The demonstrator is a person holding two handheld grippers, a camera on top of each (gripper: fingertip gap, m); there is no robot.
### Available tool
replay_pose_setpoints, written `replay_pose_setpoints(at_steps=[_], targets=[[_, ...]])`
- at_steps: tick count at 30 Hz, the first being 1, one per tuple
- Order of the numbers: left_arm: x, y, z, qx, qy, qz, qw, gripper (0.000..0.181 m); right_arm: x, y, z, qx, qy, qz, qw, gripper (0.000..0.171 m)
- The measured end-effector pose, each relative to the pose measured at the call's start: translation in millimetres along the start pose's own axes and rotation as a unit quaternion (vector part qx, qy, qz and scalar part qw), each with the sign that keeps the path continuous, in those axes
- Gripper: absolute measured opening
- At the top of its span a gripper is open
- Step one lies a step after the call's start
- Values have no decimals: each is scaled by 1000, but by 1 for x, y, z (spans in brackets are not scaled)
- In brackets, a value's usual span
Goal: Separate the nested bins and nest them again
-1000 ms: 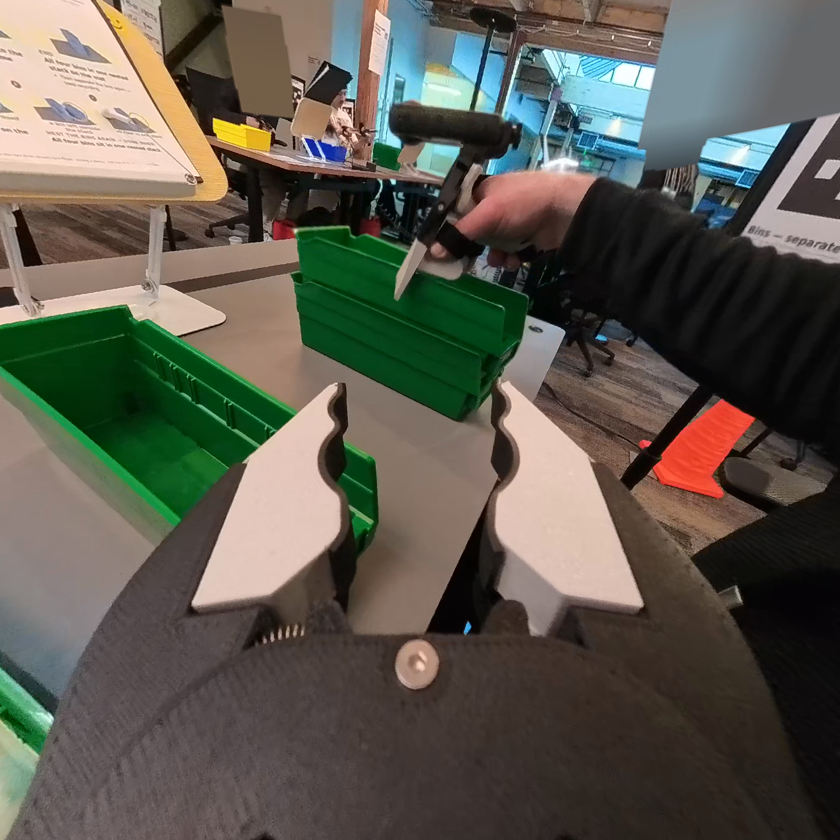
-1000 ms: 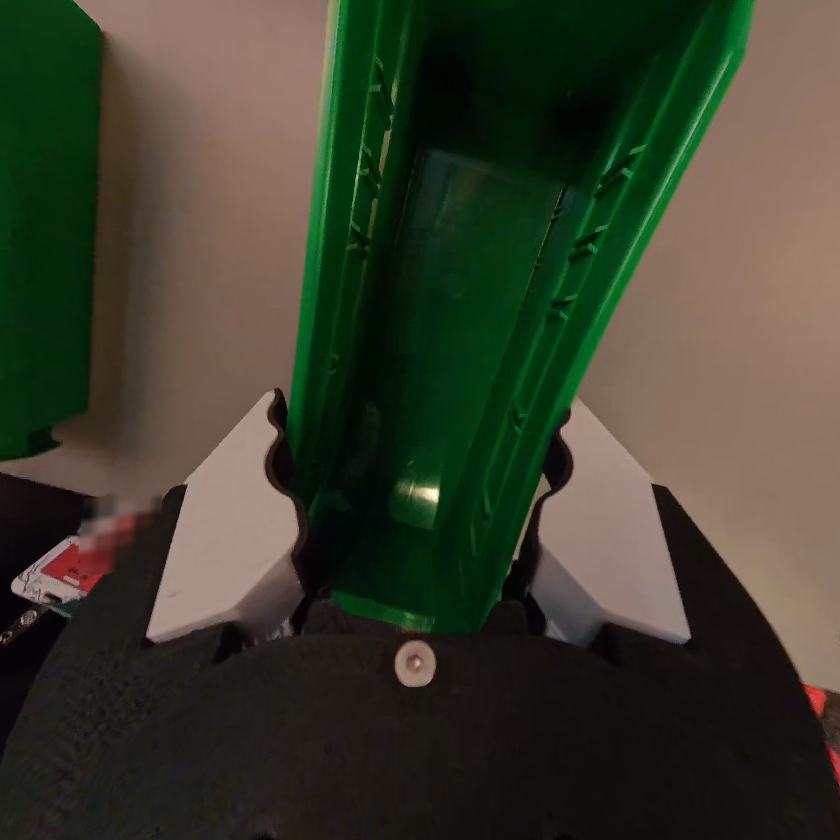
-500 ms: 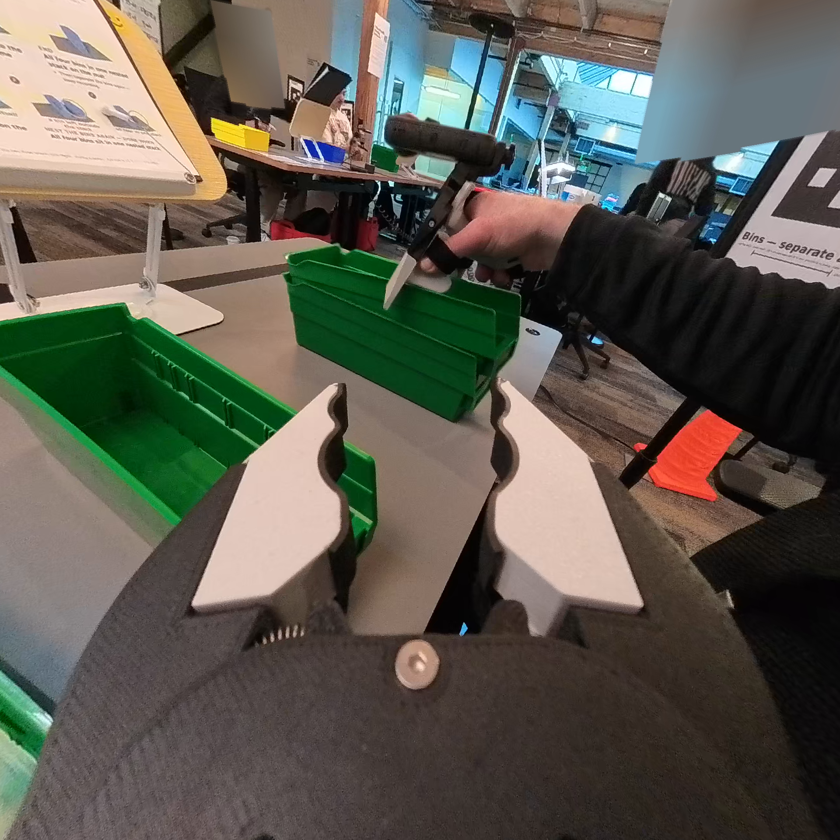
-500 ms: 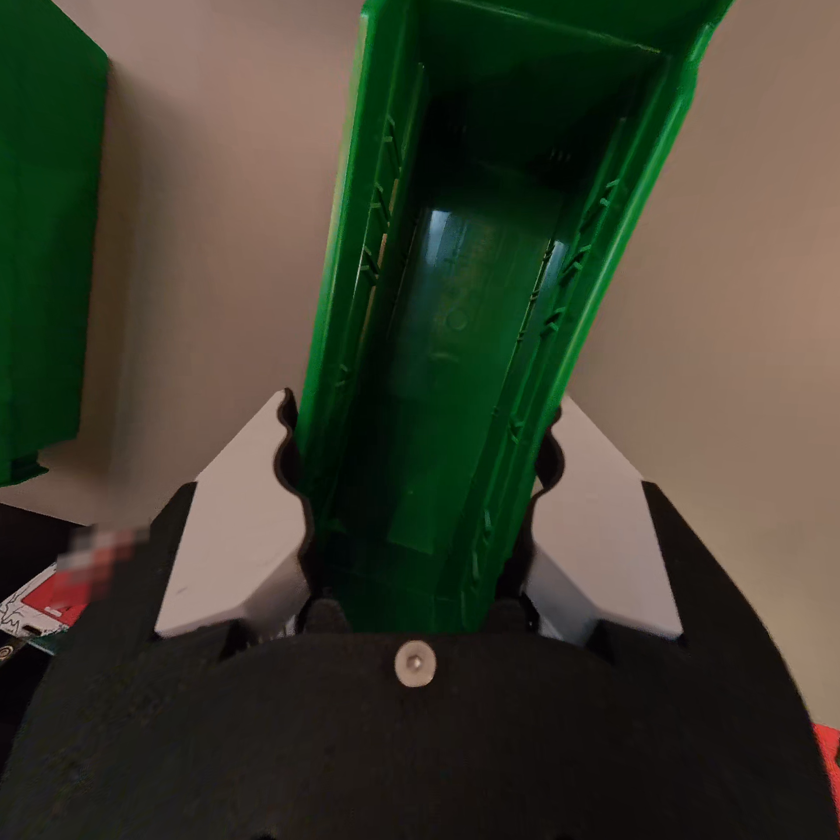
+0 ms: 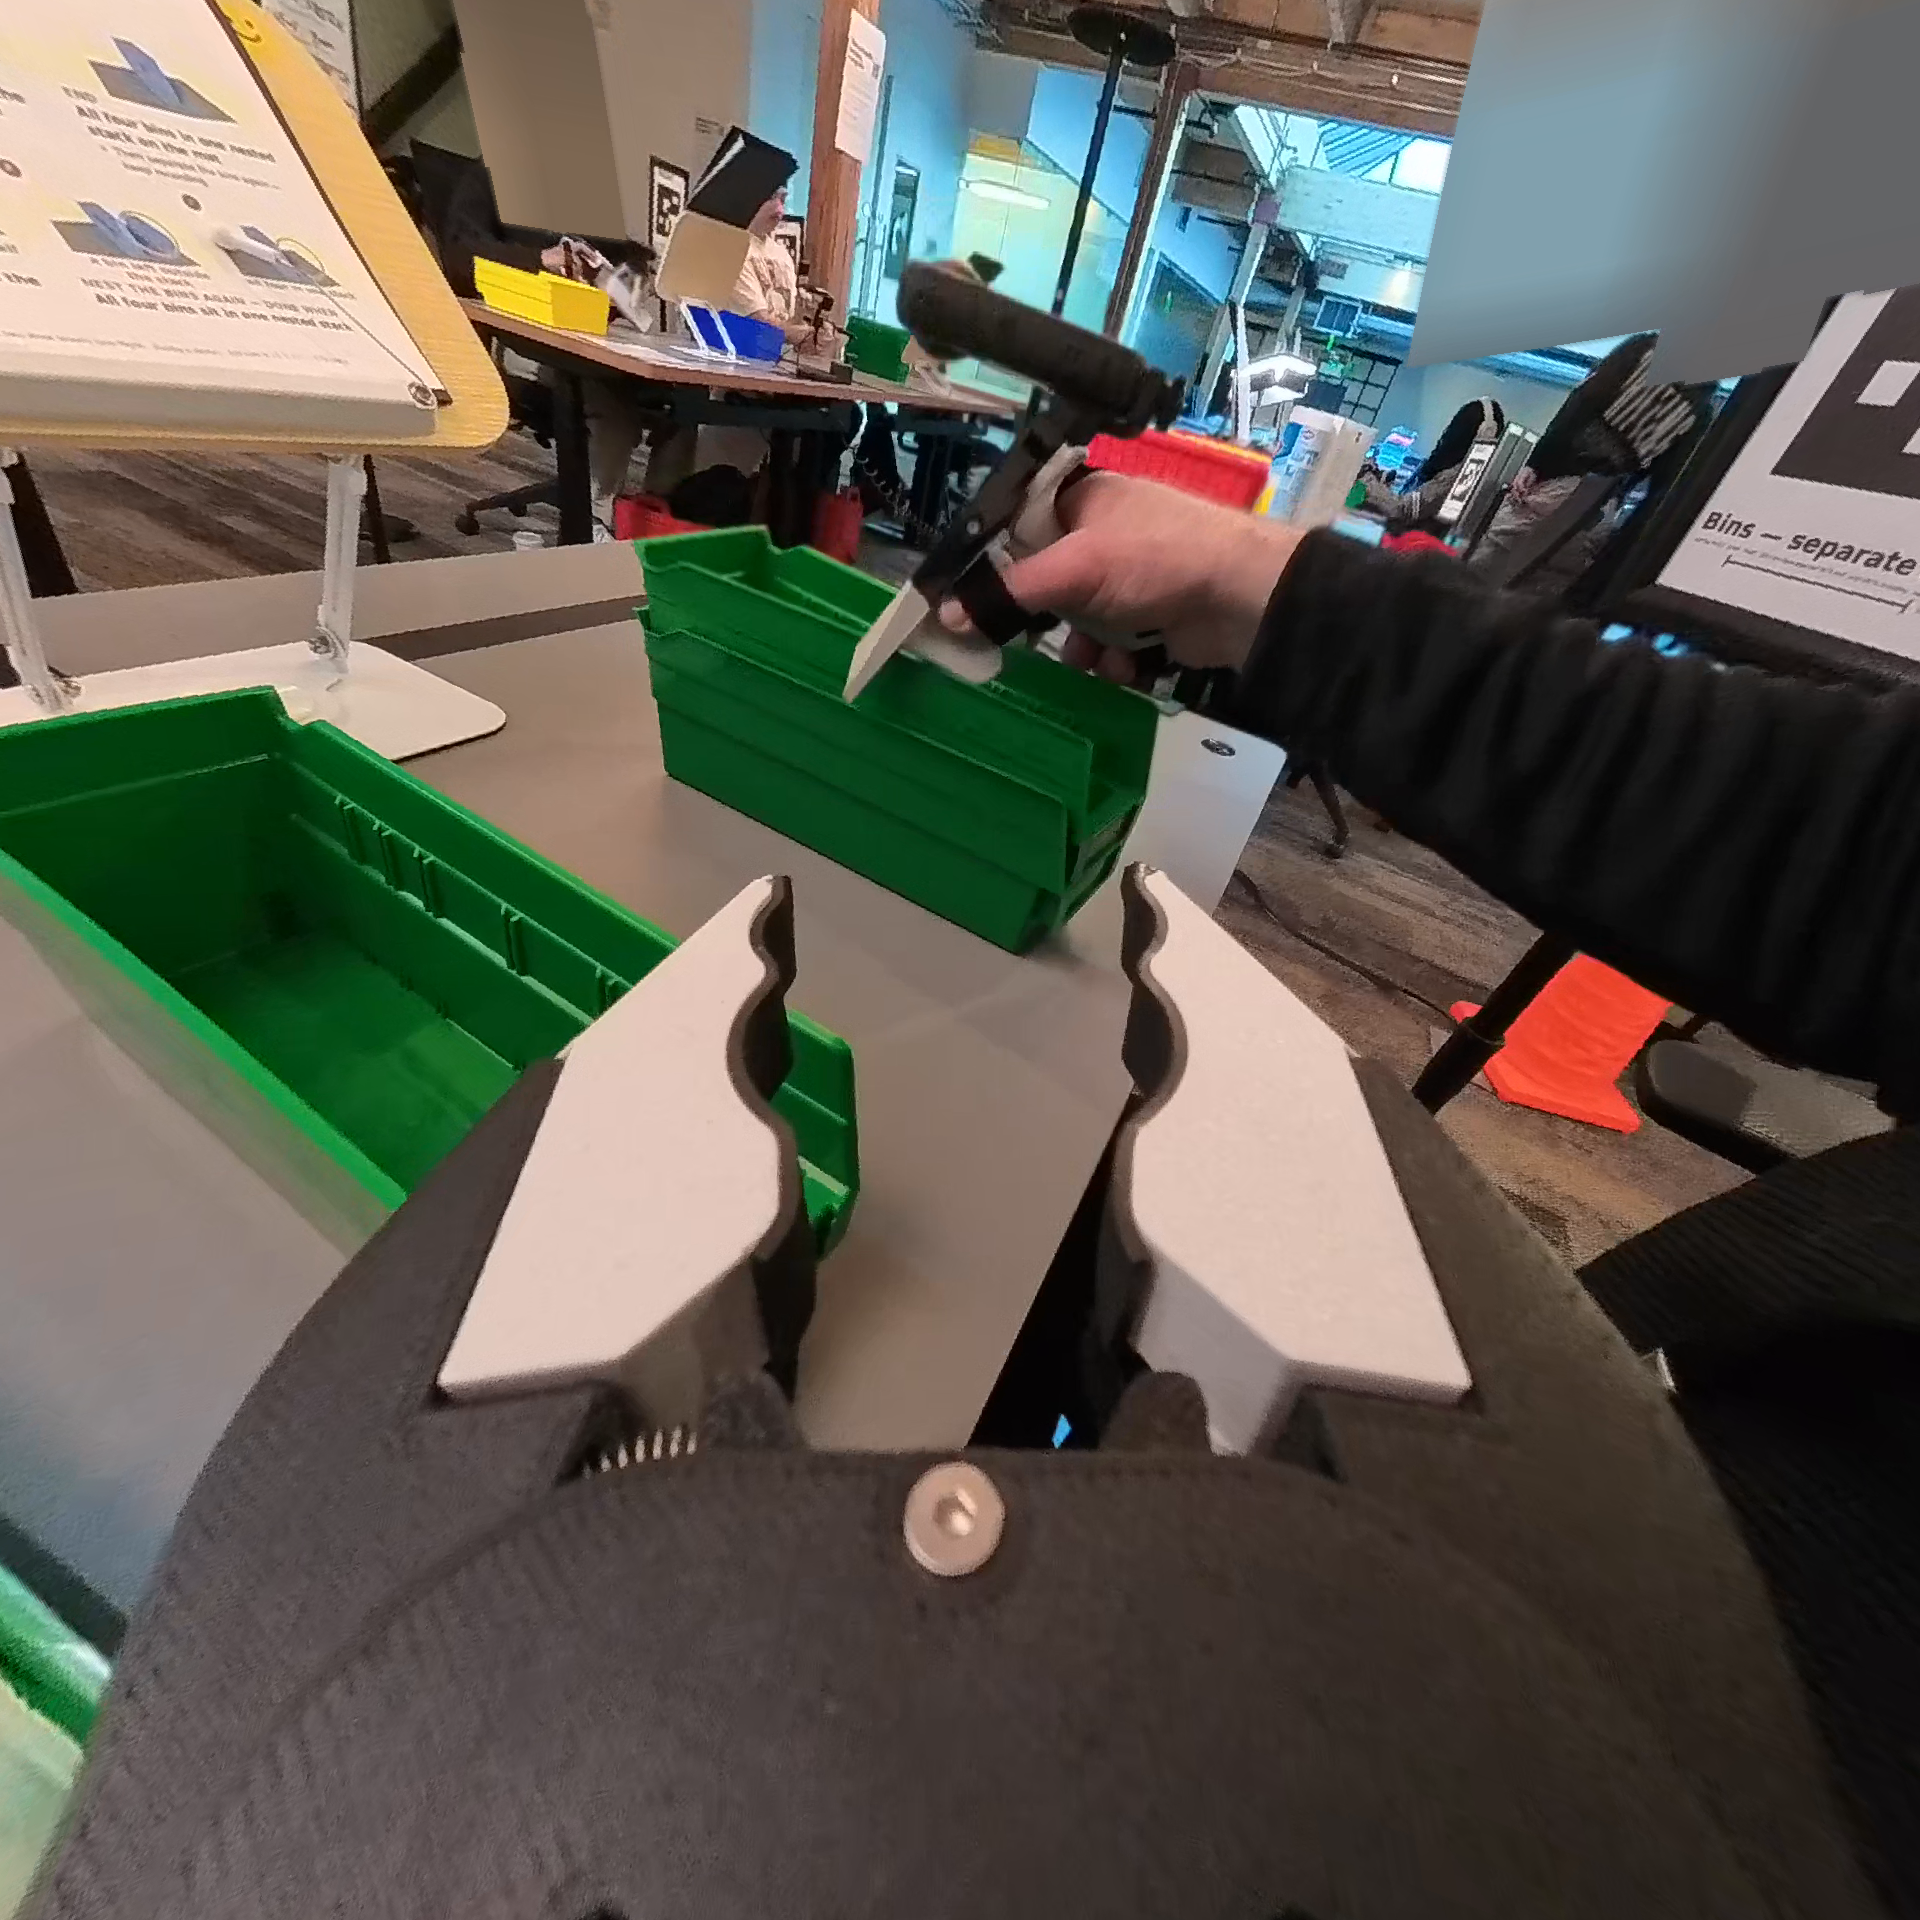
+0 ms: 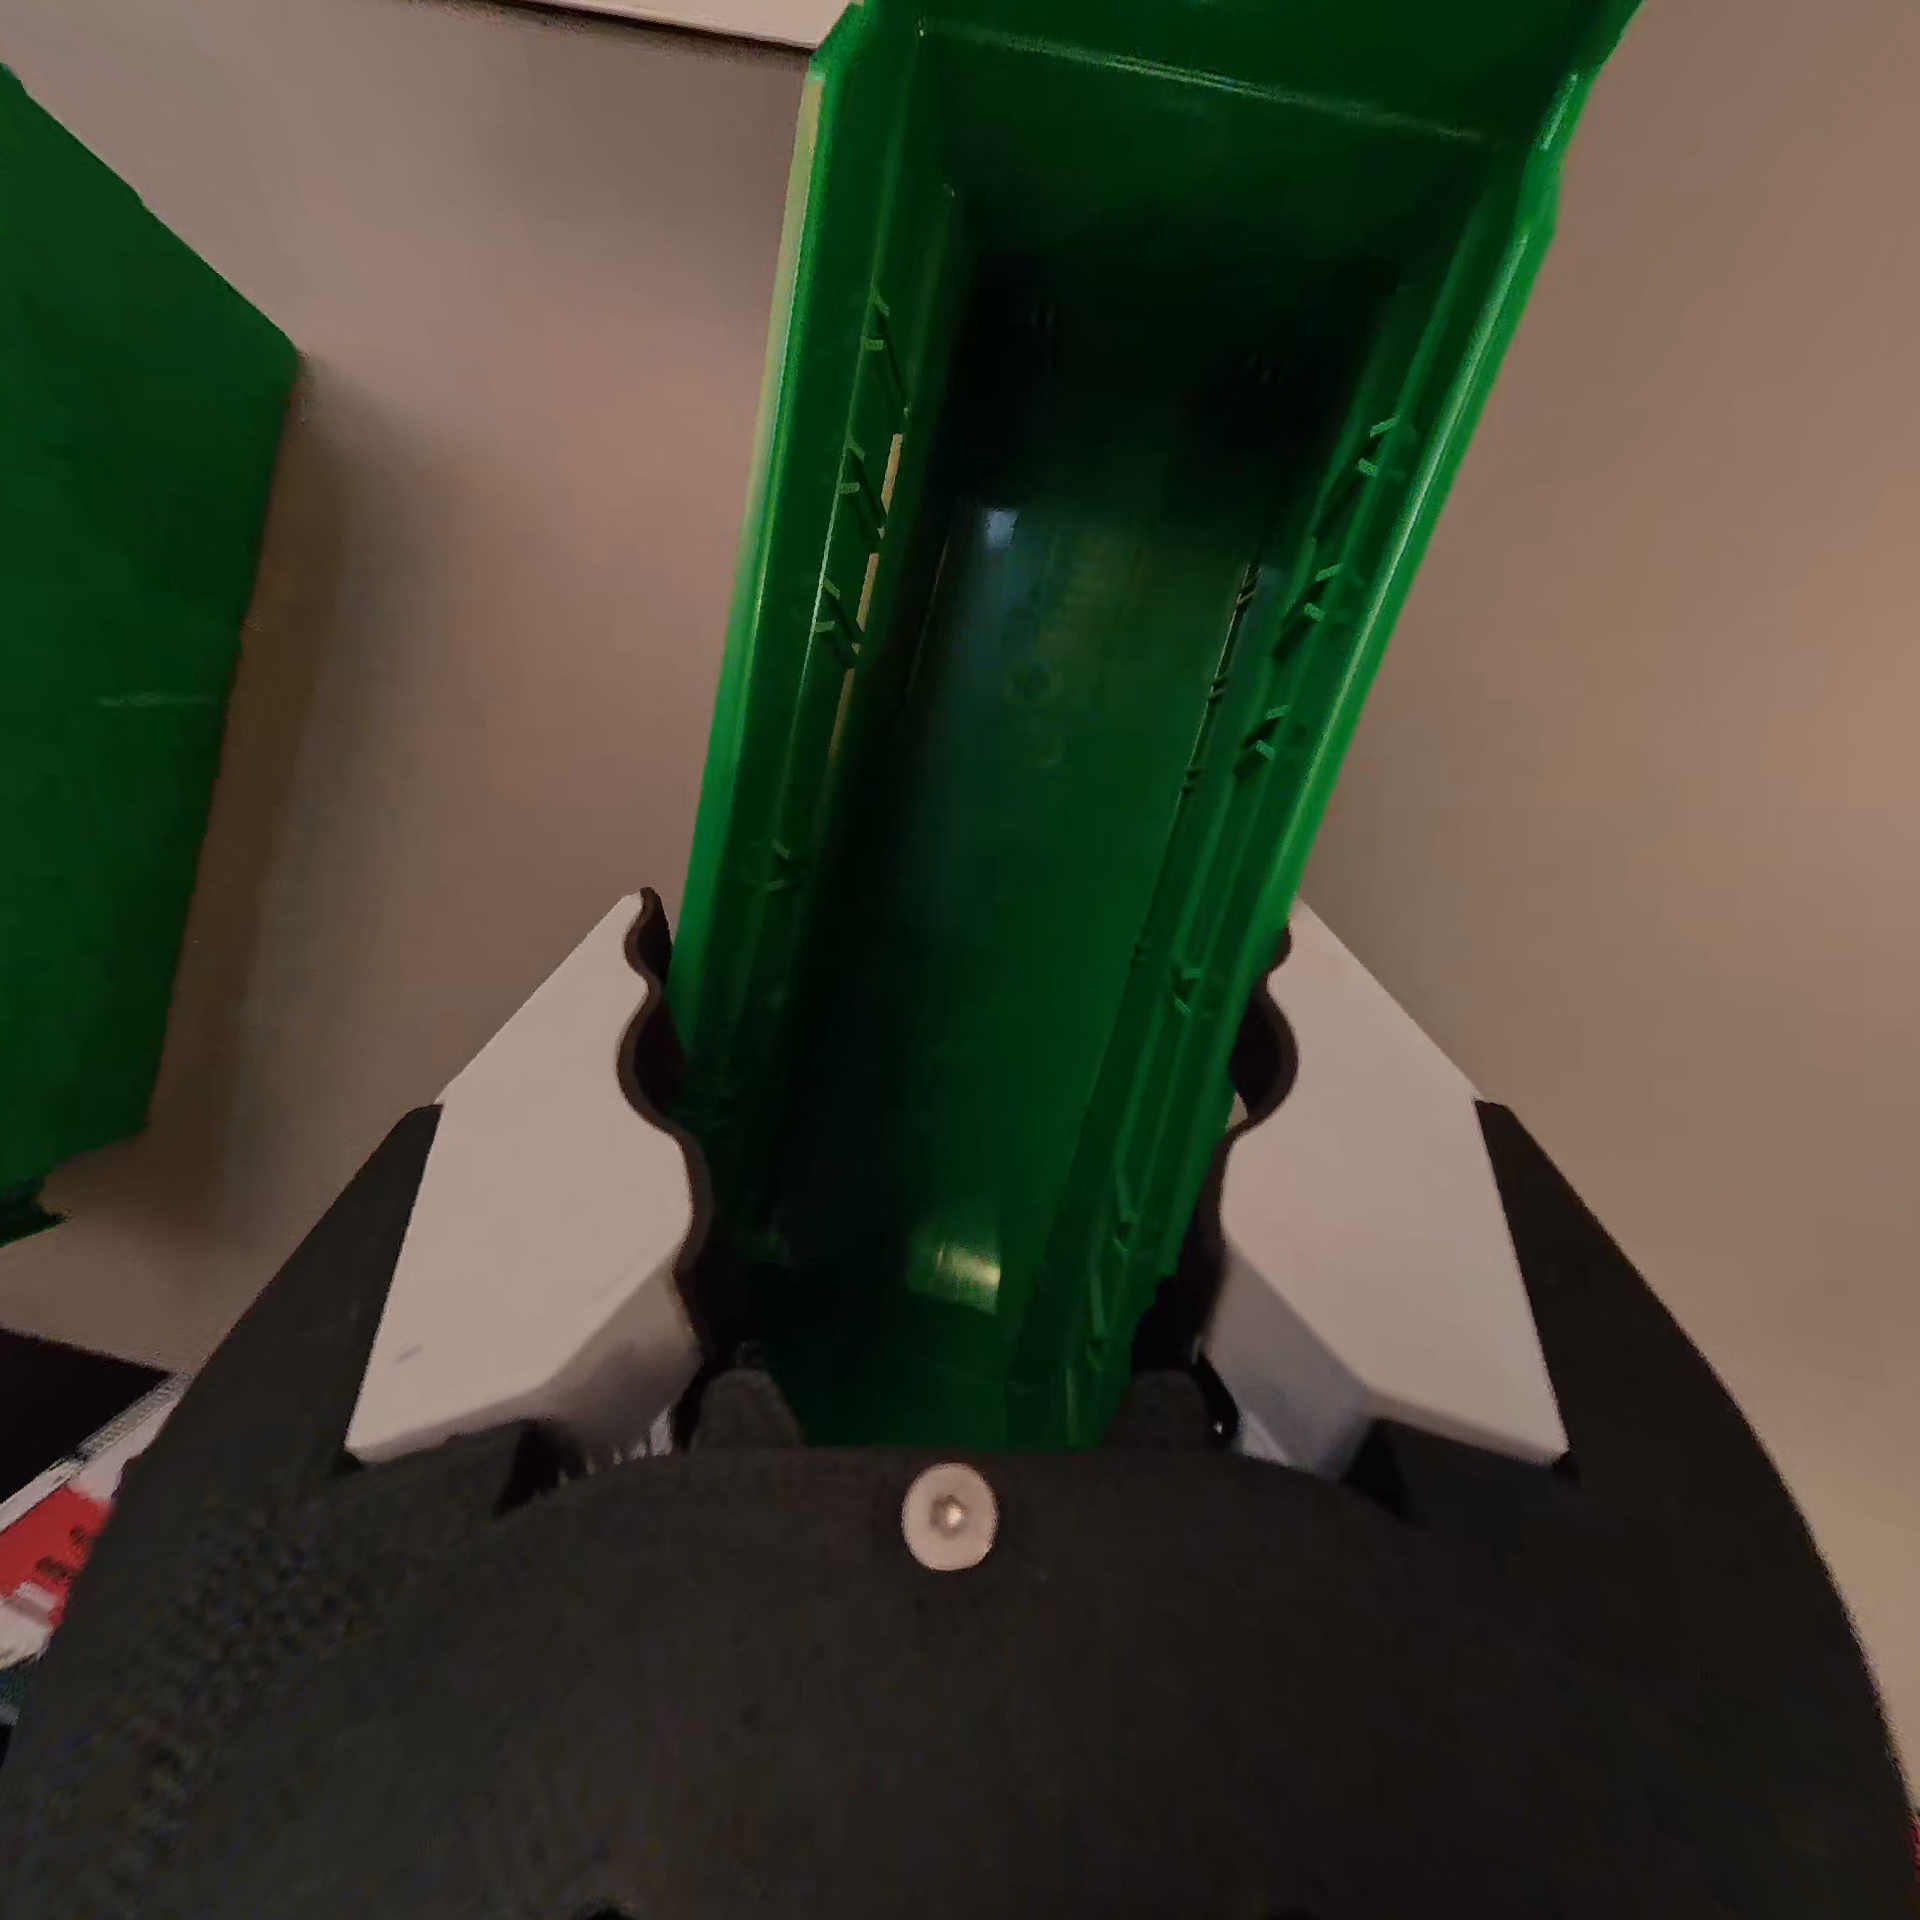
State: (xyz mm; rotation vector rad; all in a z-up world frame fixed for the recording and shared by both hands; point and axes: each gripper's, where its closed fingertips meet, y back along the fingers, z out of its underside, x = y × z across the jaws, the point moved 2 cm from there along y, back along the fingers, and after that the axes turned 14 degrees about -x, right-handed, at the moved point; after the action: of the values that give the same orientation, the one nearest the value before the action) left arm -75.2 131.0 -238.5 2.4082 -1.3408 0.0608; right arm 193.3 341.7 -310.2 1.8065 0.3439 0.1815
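1. Our right gripper [image 6: 956, 1091] has its jaws closed across the top bin [image 6: 1091, 727], both pads pressed on its side walls near one end.
2. Since a second ago that bin has tipped up from the stack [image 5: 883, 800]; its far end now rides higher, so we judge it is coming free.
3. Our left gripper [image 5: 951, 997] hangs empty, jaws well apart, above the desk [image 5: 582, 748].
4. One separated bin [image 5: 312, 966] lies just beside it.

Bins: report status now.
Left gripper open, empty. Right gripper shut on top bin of nested stack. Single bin apart. Nothing in the way.
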Motion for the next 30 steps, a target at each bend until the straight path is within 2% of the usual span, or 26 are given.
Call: replay_pose_setpoints(at_steps=[3,6,10,14,16,18,20,23,25,26,27,30], targets=[[-1,0,0,0,2,0,1000,61,0,-6,-1,11,-3,-5,1000,111],[0,-1,0,-2,-5,-3,1000,62,-2,-6,-1,-6,13,-3,1000,121],[1,0,0,-4,-12,-8,1000,61,-18,14,-9,17,18,-17,1000,110],[-1,3,-1,1,-7,-6,1000,61,-10,8,-6,-2,25,17,1000,116],[-1,4,-2,3,-7,-7,1000,61,-5,10,-6,7,6,-15,1000,118],[-1,4,-2,3,-5,-5,1000,61,2,11,-5,7,-3,-41,999,107],[0,4,-2,5,-4,-2,1000,61,3,6,-2,8,-7,-96,995,137],[1,4,-3,4,-11,-5,1000,61,7,16,-4,39,-25,-178,983,137],[1,2,-1,-1,-12,-6,1000,61,9,20,-2,34,-14,-161,986,132],[1,1,0,-3,-13,-6,1000,61,8,22,-2,40,-8,-158,987,137],[2,-1,0,-5,-12,-5,1000,61,7,25,-2,45,-12,-175,983,132],[4,-3,1,-8,-16,-3,1000,61,4,33,3,6,-29,-283,959,103]])
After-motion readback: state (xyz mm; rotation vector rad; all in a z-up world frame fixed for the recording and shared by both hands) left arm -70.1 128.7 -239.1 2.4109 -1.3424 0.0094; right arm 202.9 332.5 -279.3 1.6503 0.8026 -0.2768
